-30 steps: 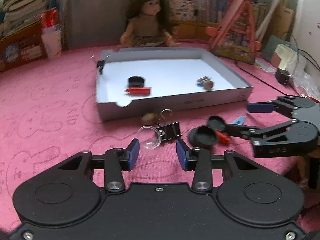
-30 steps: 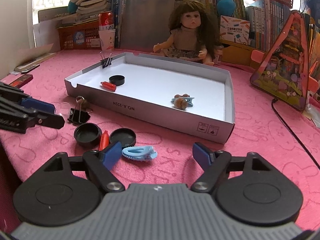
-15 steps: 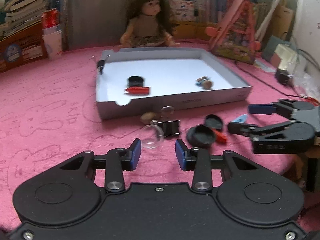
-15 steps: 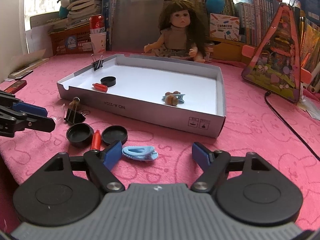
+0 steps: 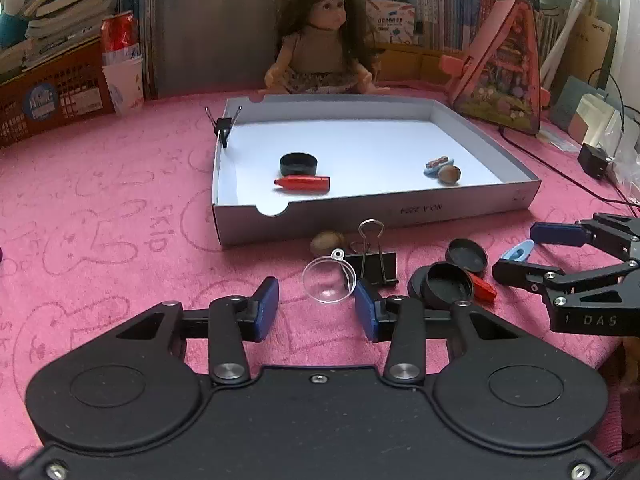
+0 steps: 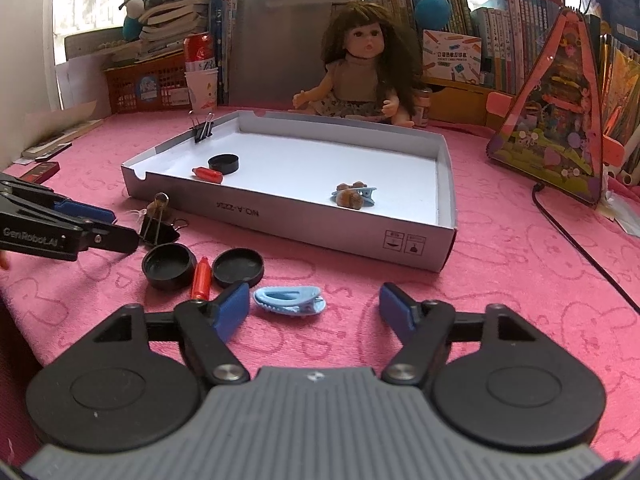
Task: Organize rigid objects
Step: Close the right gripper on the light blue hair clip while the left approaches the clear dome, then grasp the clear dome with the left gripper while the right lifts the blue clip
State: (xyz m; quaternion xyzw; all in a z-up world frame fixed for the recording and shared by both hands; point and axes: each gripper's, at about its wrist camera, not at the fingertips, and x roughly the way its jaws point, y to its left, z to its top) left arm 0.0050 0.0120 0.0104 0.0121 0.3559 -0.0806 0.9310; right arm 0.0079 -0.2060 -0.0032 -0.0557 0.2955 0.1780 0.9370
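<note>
My left gripper (image 5: 316,302) hangs low over the near edge of the pink cloth (image 5: 100,240), jaws opening, nothing pinched. The clear dome (image 5: 329,280) lies just ahead of the gap, close to the right-side pad; touching or not, can't tell. Black binder clip (image 5: 372,266) sits just behind the dome, a brown nut (image 5: 327,242) behind that, near the front wall of the white tray (image 5: 360,216).

My right gripper (image 6: 314,308) is also near the cloth's front edge, jaws spread but closing. The blue hair clip (image 6: 289,300) lies on the cloth between the pads, nearer the left-side pad, not squeezed.

Left of the hair clip: flat black lid (image 6: 238,267), small red marker (image 6: 201,278), black cap (image 6: 169,266), in a tight row between the two grippers.

Inside the tray: black cap in tray (image 5: 299,163) and red crayon (image 5: 303,183) toward the front-left corner, crayon nearer the front wall. Second blue clip (image 5: 438,164) with a tray nut (image 5: 449,174) touching it, toward the front-right corner. A small binder clip (image 5: 223,126) is clamped on the left wall near the far-left corner.

Doll (image 5: 320,52) sits beyond the tray's far wall, at the cloth's back edge.
</note>
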